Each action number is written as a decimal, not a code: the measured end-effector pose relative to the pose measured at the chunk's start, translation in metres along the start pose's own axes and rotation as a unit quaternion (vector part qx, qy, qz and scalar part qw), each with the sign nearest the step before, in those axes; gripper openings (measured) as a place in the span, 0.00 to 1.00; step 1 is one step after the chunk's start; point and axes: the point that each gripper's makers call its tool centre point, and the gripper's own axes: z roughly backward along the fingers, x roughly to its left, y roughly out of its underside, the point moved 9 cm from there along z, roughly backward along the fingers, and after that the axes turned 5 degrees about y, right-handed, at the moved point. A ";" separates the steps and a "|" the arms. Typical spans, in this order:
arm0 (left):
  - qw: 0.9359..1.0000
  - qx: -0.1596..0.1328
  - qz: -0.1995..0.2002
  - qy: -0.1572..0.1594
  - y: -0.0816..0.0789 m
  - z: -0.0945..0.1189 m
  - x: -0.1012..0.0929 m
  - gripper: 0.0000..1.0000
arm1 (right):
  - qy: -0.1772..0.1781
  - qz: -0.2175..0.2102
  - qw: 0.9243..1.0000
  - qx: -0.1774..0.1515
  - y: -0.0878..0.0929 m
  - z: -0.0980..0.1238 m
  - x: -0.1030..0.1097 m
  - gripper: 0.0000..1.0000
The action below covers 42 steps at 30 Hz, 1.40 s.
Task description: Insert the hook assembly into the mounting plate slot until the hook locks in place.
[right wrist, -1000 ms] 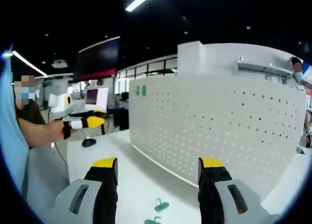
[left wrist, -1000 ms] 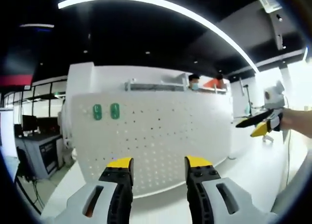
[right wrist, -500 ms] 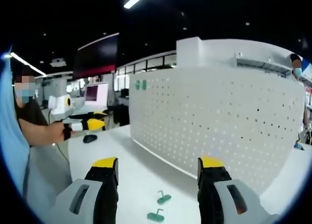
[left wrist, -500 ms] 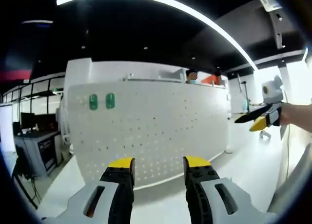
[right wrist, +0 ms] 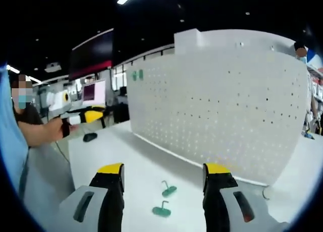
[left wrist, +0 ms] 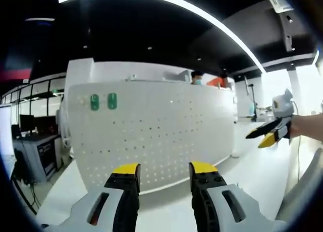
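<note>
A white perforated mounting plate [left wrist: 156, 133] stands upright on the white tabletop [right wrist: 136, 164] ahead of both your tongs, nearer and larger in the right gripper view [right wrist: 217, 106] than a second ago, after you brought that hand forward and tipped it down. Two green hooks [left wrist: 103, 101] sit side by side on the plate's upper corner, up and left of your left tongs [left wrist: 164, 168], a little higher in the view than before. Two more green hook assemblies lie loose on the tabletop between the jaws of your right tongs [right wrist: 162, 168]: one [right wrist: 169, 190] farther out, one [right wrist: 161, 210] closer to you, both more fully in sight than a second ago. Both tongs stand parted and hold nothing. In the left gripper view, your right tongs [left wrist: 267, 133] hang off to the right, clear of the plate. No readable writing or labels appear anywhere.
</note>
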 end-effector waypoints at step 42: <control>0.999 0.006 0.000 0.048 0.001 -0.005 -0.010 0.34 | 0.043 -0.149 0.970 0.188 0.104 -0.034 -0.001 0.20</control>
